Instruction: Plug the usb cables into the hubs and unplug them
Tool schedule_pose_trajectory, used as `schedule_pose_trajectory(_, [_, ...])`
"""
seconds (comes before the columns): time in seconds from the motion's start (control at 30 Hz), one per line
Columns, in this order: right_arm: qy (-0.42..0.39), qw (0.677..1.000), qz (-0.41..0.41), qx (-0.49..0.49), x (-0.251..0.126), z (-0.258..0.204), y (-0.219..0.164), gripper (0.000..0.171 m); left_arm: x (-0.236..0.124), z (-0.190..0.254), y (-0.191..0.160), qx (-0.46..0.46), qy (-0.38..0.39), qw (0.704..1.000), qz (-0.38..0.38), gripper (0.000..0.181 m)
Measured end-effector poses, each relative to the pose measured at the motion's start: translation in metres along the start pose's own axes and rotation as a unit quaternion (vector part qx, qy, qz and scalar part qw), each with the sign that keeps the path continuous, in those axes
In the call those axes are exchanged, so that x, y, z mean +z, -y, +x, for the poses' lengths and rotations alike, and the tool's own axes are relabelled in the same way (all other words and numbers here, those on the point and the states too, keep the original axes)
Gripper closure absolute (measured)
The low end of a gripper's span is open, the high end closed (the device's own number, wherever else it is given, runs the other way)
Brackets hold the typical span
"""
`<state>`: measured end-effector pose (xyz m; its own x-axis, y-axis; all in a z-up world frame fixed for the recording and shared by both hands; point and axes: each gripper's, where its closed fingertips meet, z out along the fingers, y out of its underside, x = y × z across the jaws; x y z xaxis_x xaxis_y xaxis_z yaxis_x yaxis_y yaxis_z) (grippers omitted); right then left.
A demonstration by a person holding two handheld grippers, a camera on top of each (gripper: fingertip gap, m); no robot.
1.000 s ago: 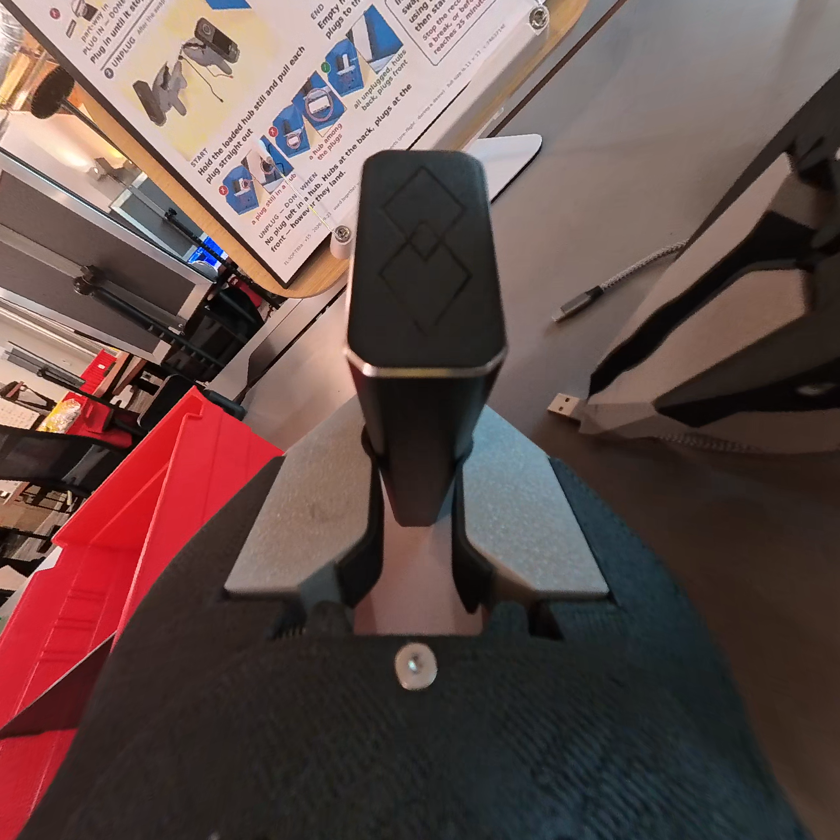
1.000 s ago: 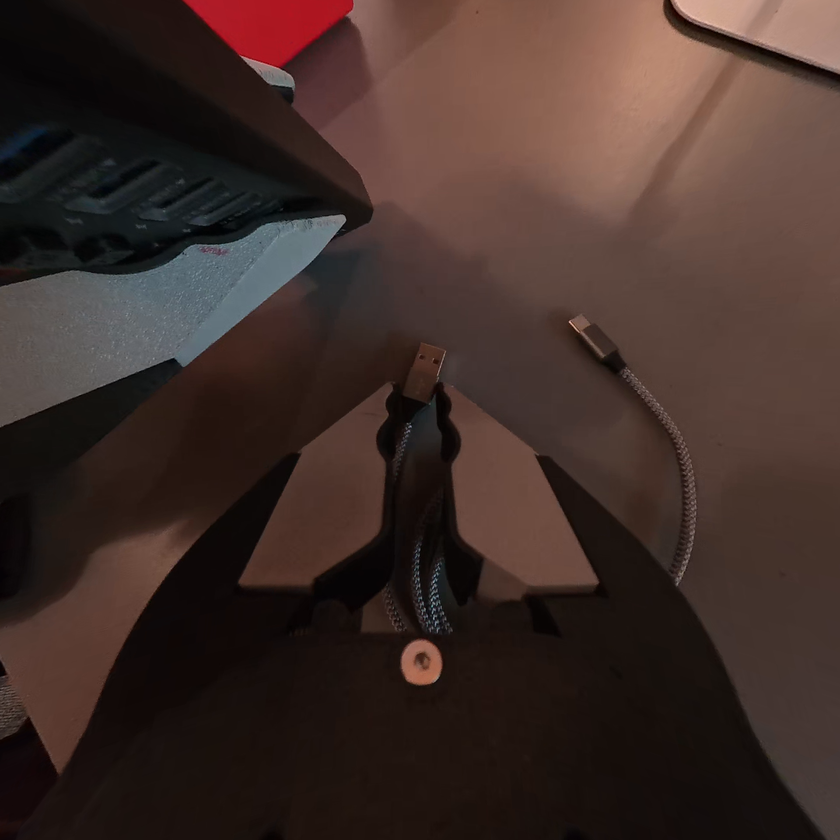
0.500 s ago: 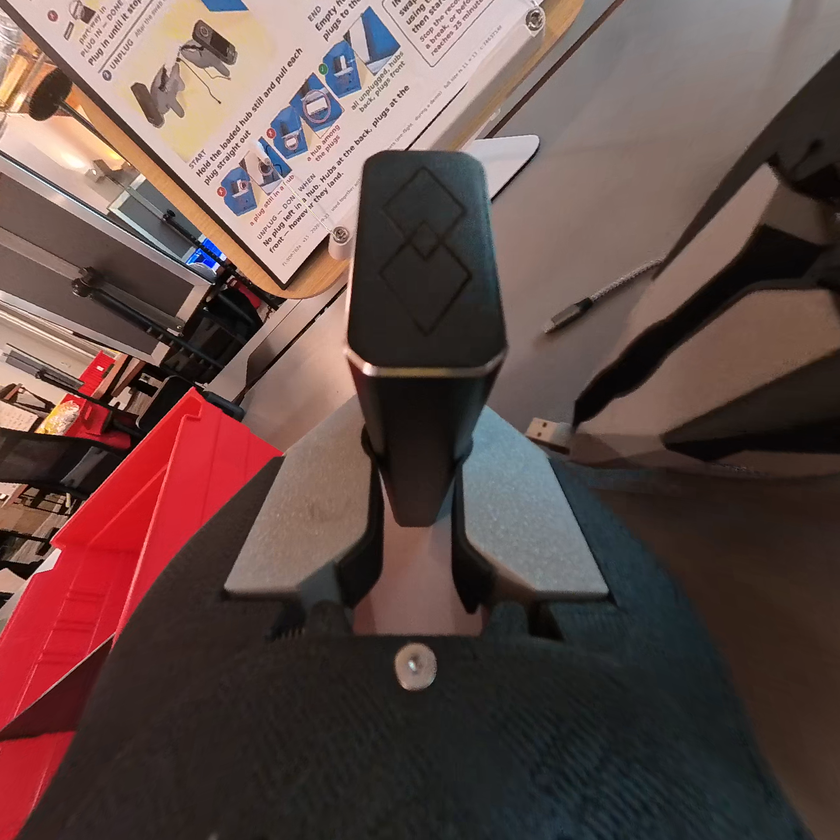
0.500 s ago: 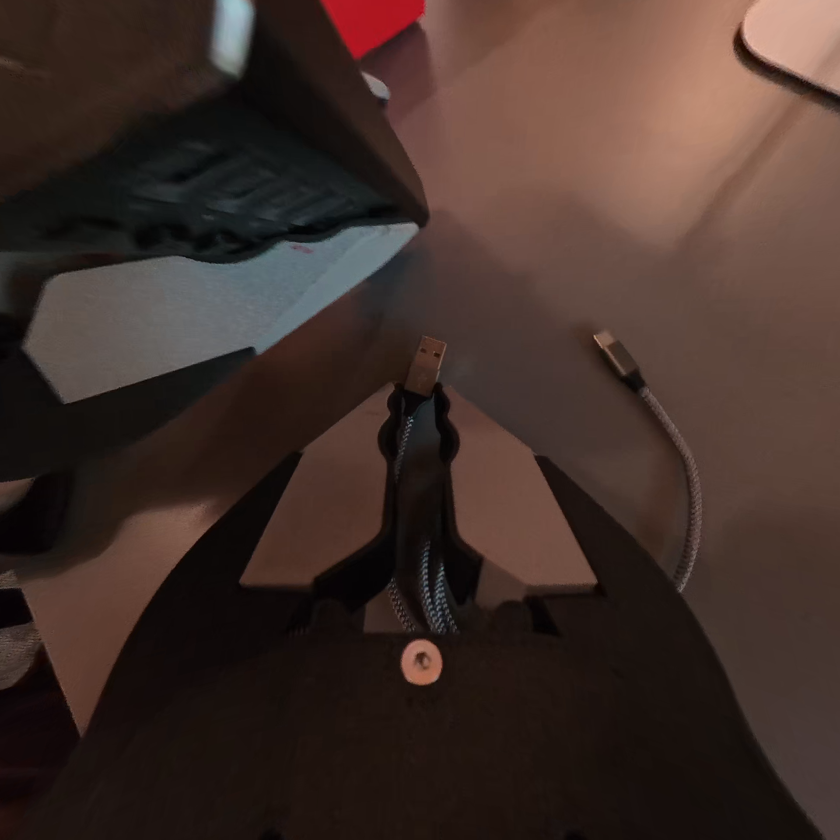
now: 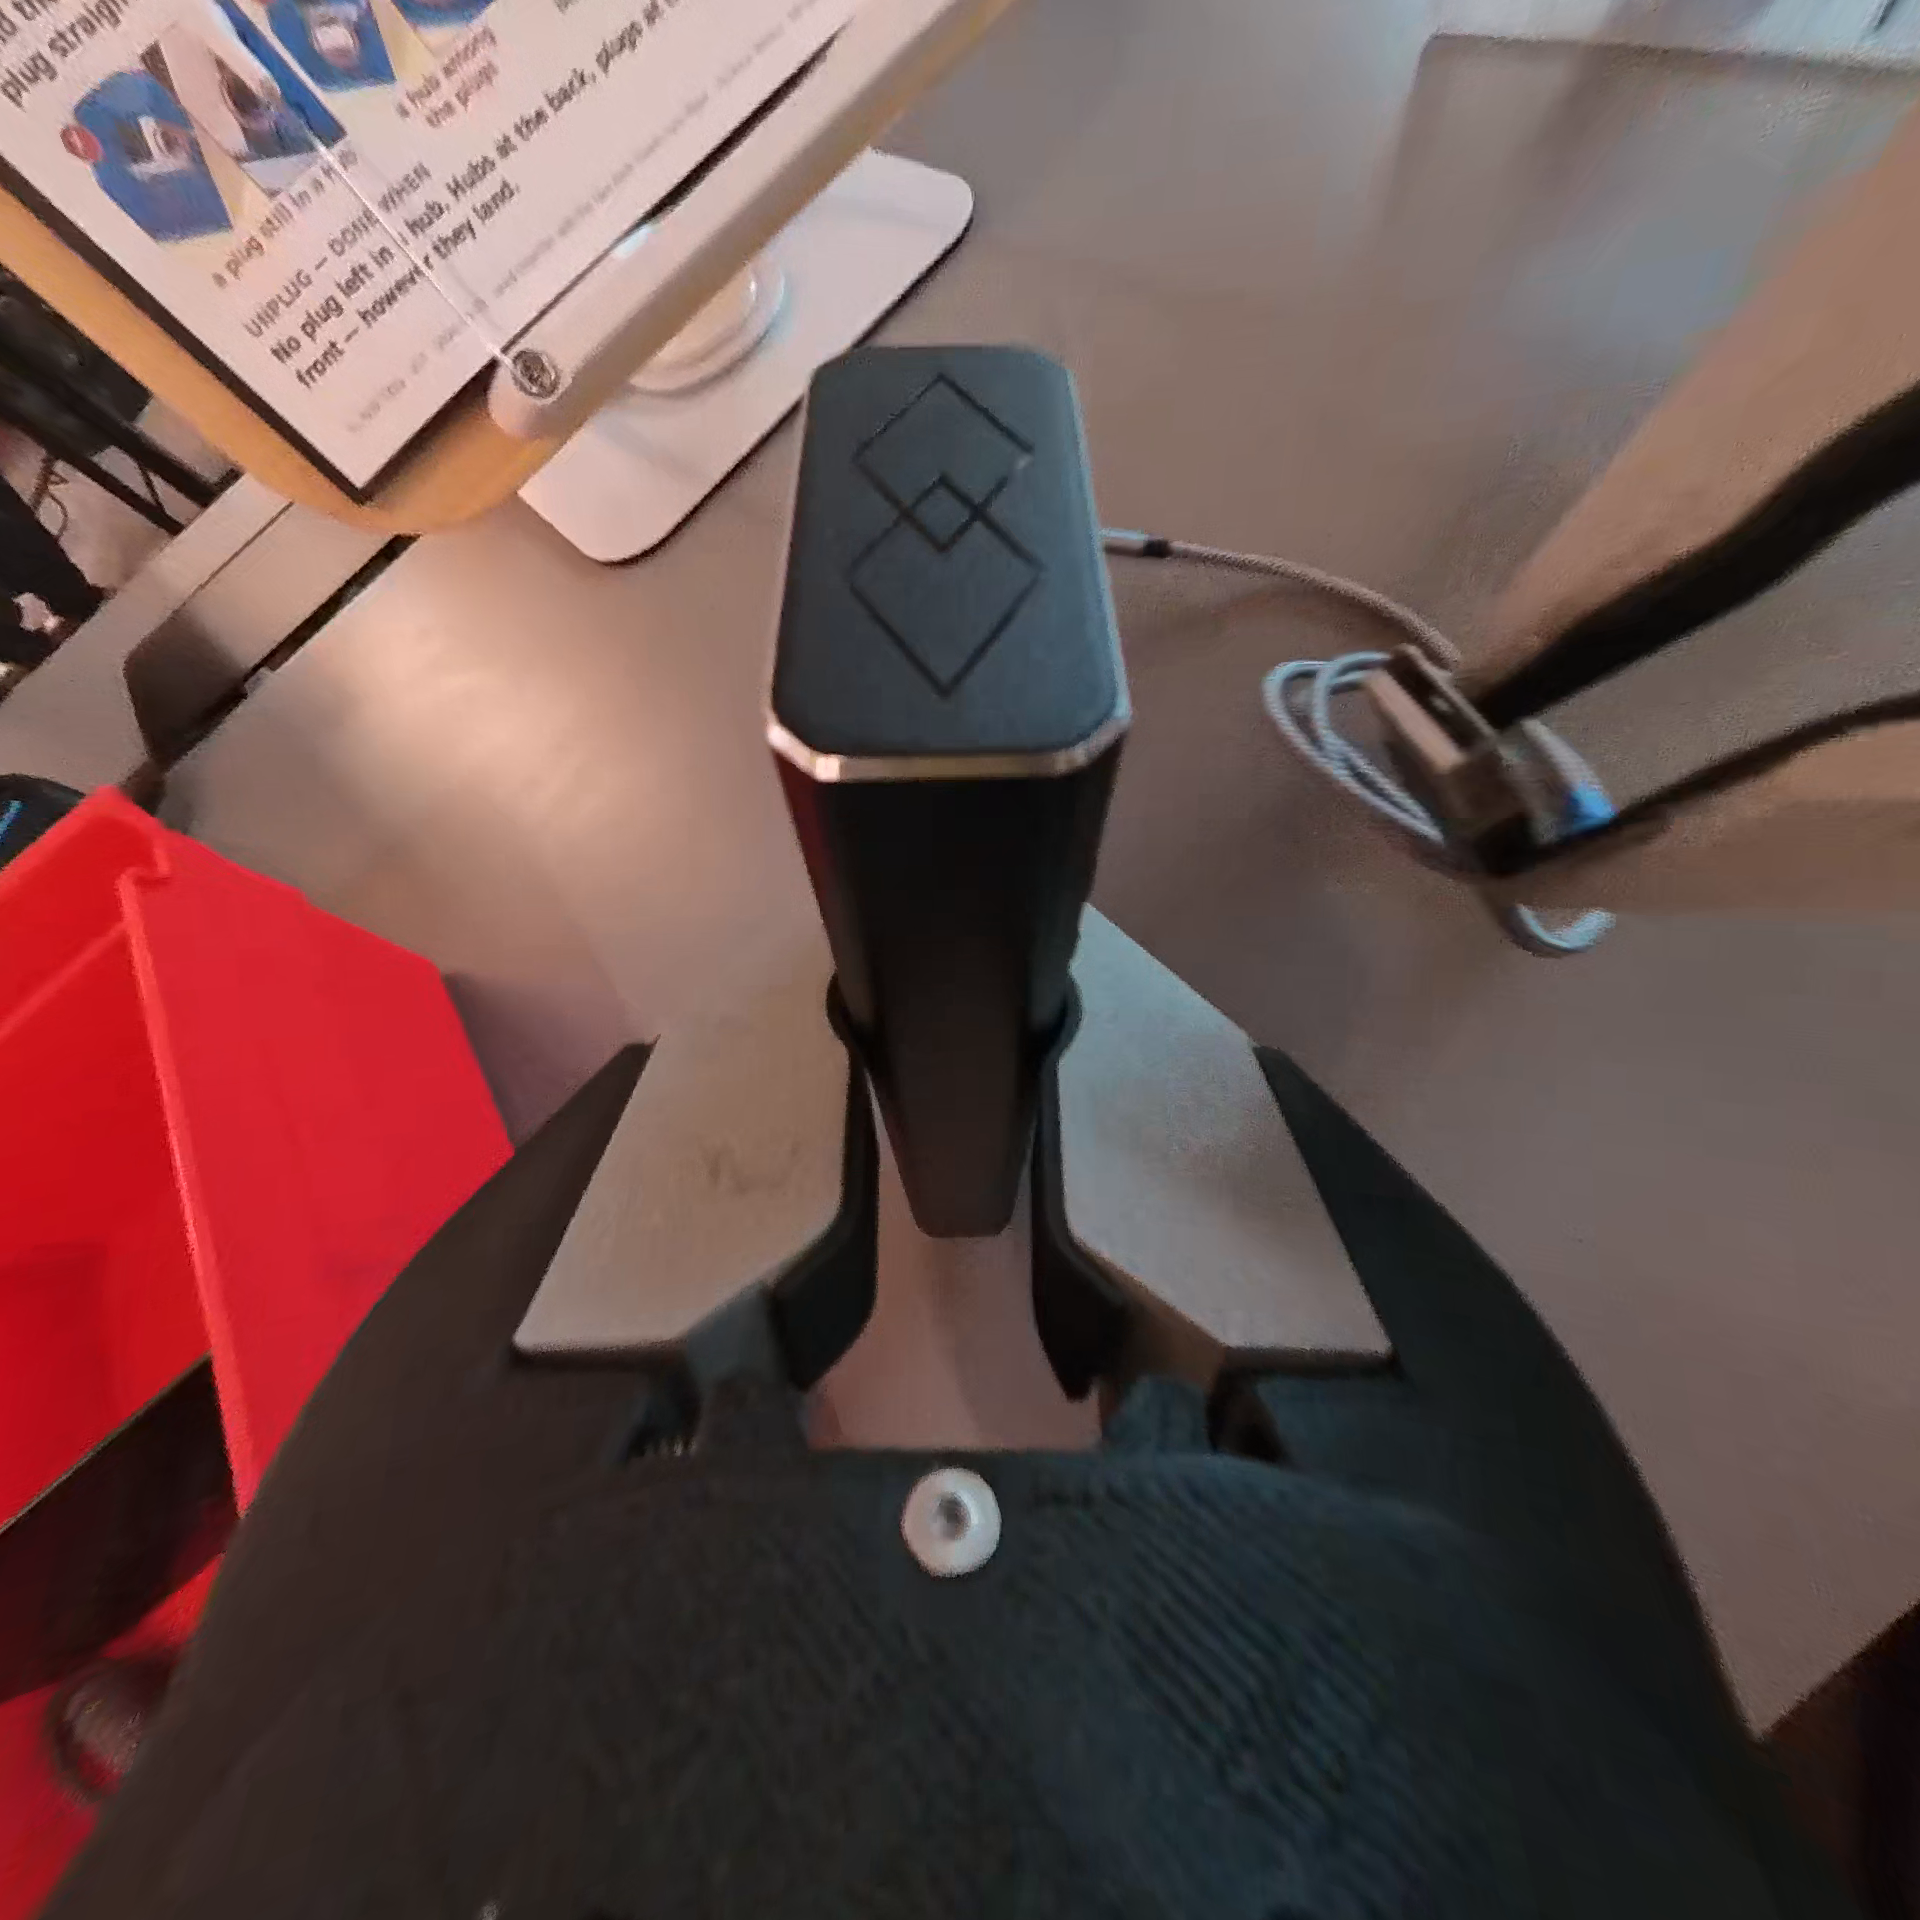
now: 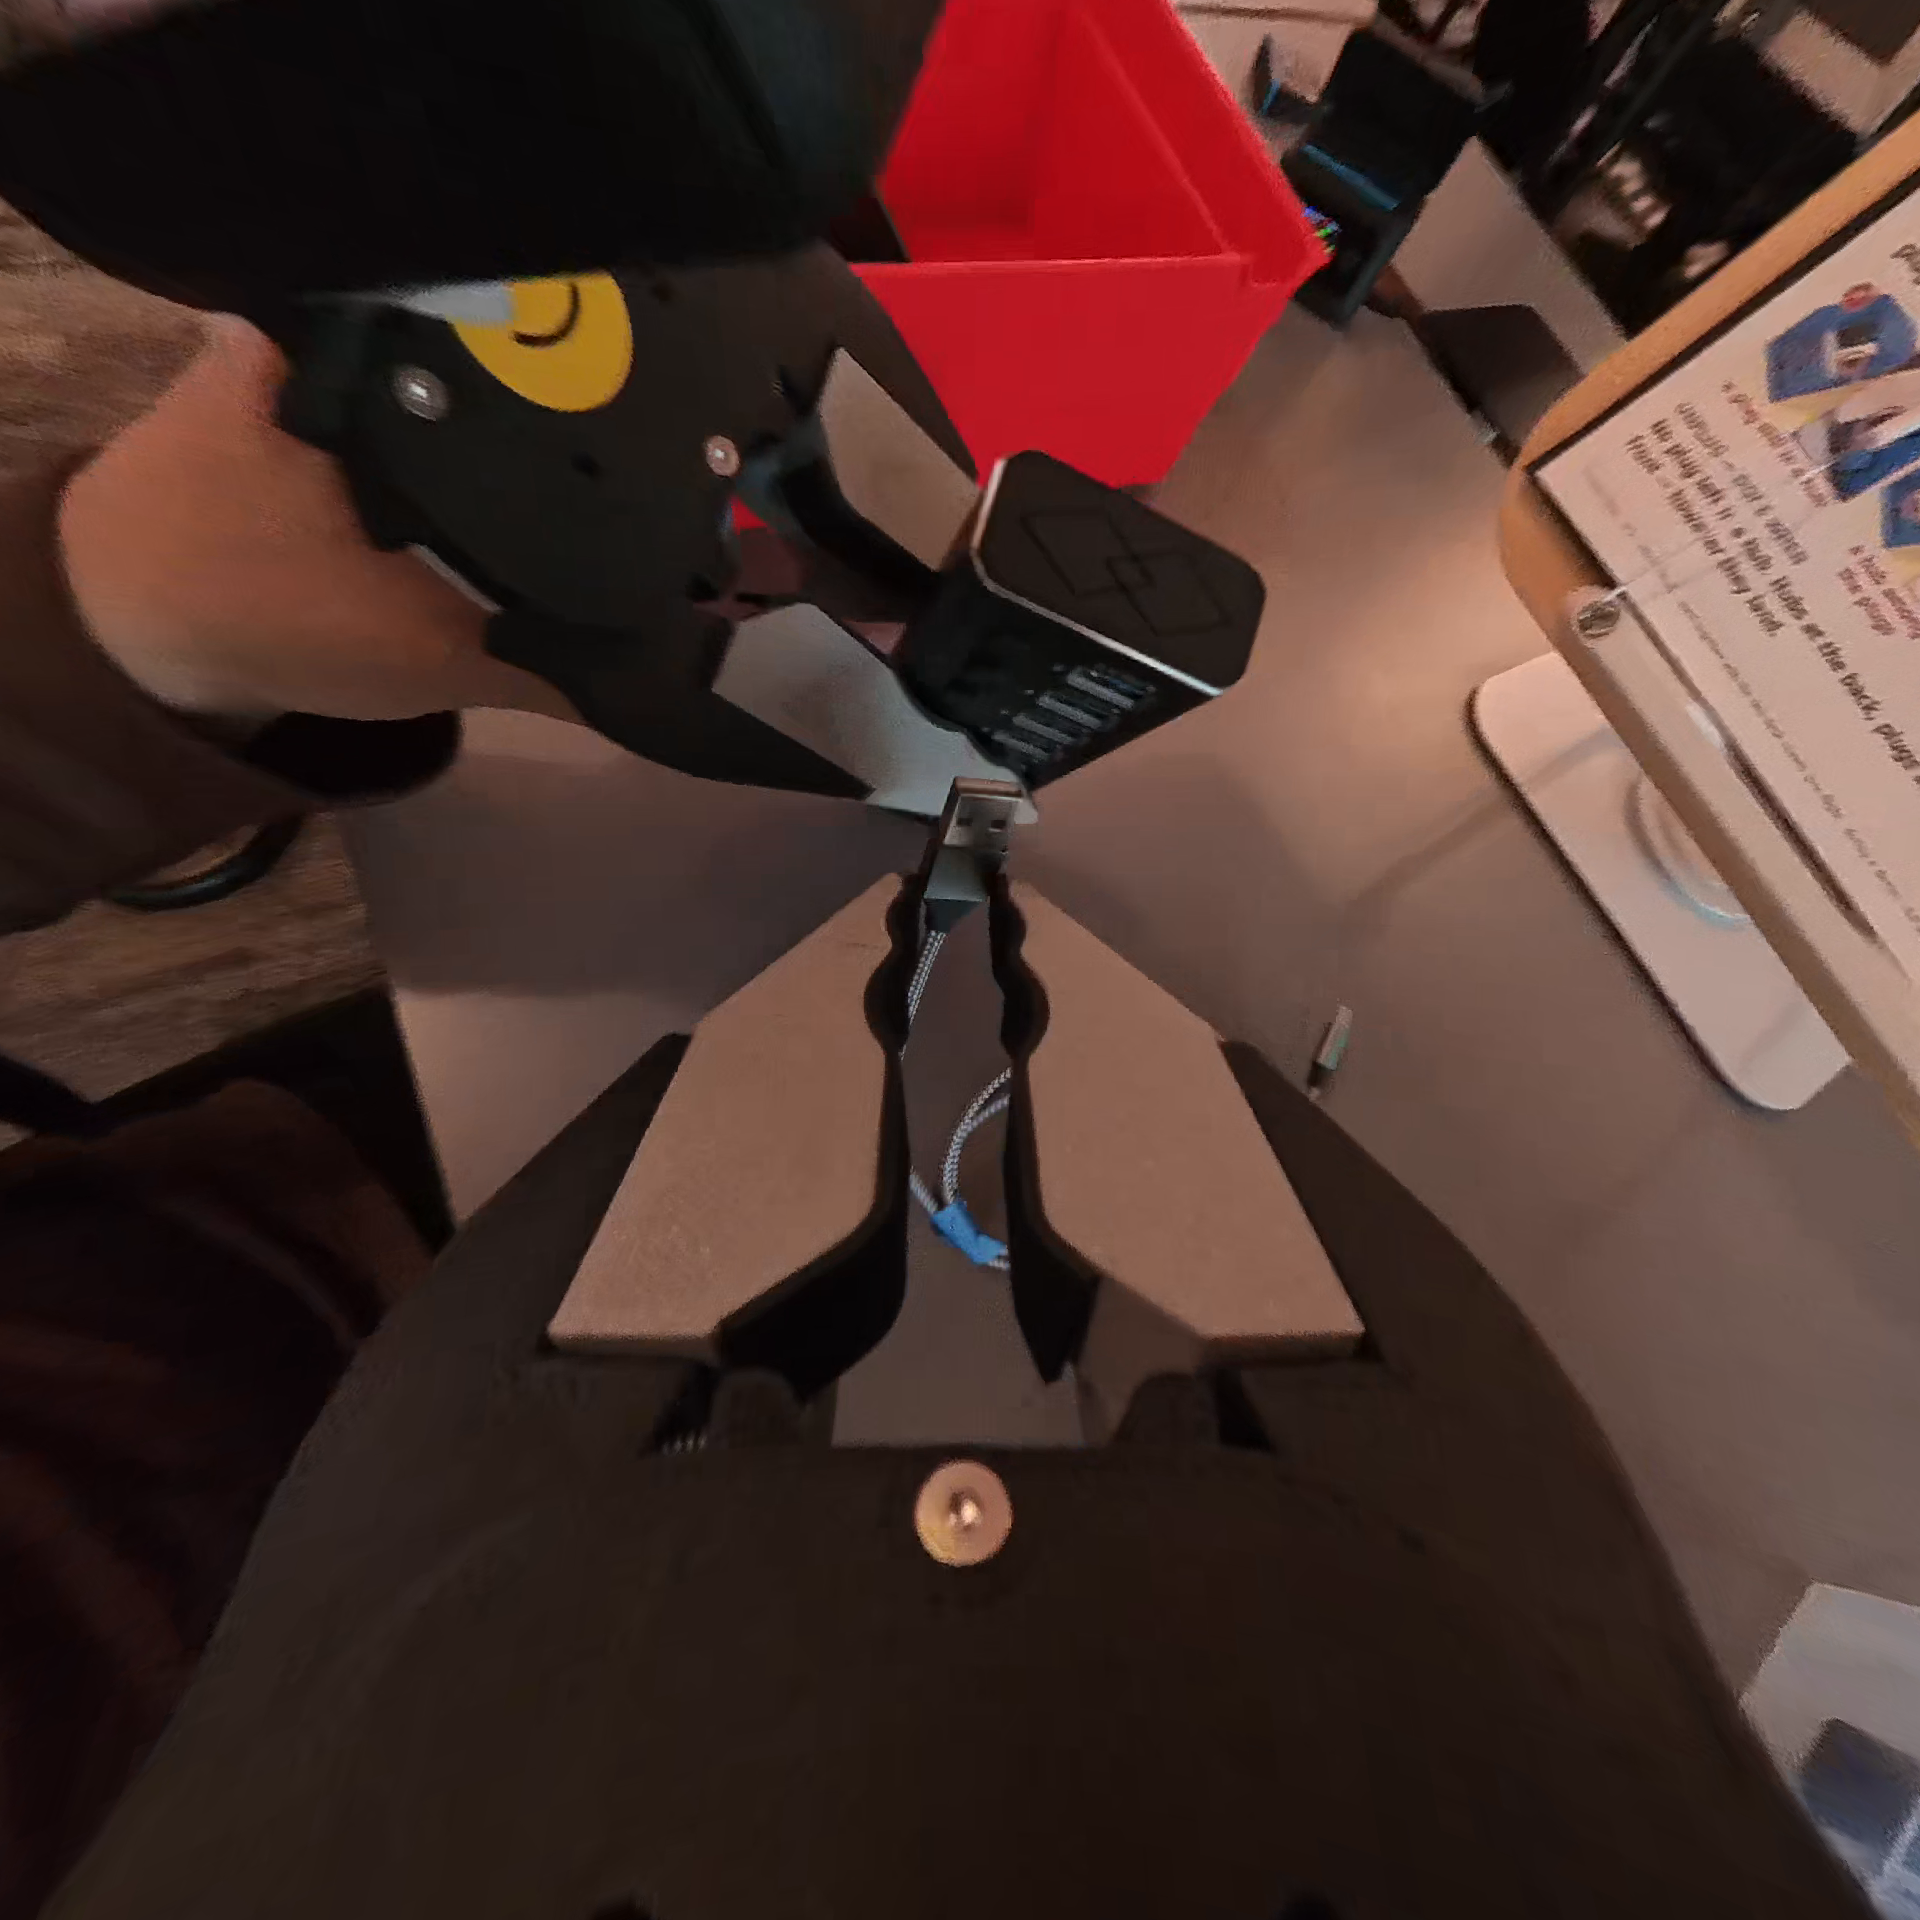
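Your left gripper was clamped on the black hub, while your right gripper pinched the braided cable's USB plug just beside its ports.

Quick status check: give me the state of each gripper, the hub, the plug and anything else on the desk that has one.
Left gripper: shut on the hub.
Hub: held off the desk, ports empty.
Right gripper: shut on the USB plug.
USB plug: unplugged, tip near the ports.
Cable's other end: loose on the desk.
Red bin: open-topped.
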<state>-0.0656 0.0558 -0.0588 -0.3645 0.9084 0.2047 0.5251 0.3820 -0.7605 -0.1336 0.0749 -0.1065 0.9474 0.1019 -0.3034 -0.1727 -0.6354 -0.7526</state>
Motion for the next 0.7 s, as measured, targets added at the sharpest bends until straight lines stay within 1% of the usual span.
schedule_pose_trajectory(0.07, [0.023,0.999,-0.026,0.015,0.004,-0.008,-0.003,0.160,-0.001,-0.003,-0.004,0.017,0.015,1.000,-0.013,0.155])
schedule_pose_trajectory(0.17, [0.031,0.997,-0.054,0.033,0.015,-0.009,-0.009,0.160,-0.003,0.004,-0.003,0.029,0.003,0.999,-0.015,0.155])
schedule_pose_trajectory(0.27, [0.045,0.995,-0.063,0.057,0.023,-0.008,-0.011,0.160,-0.003,0.010,-0.004,0.047,-0.001,0.999,-0.020,0.155])
schedule_pose_trajectory(0.5, [0.040,0.993,-0.081,0.079,0.036,0.002,-0.020,0.160,0.000,0.008,-0.008,0.094,0.029,0.995,-0.036,0.155])
schedule_pose_trajectory(0.7, [0.047,0.991,-0.085,0.087,0.036,0.004,-0.024,0.161,0.003,0.008,-0.008,0.127,0.051,0.990,-0.045,0.155])
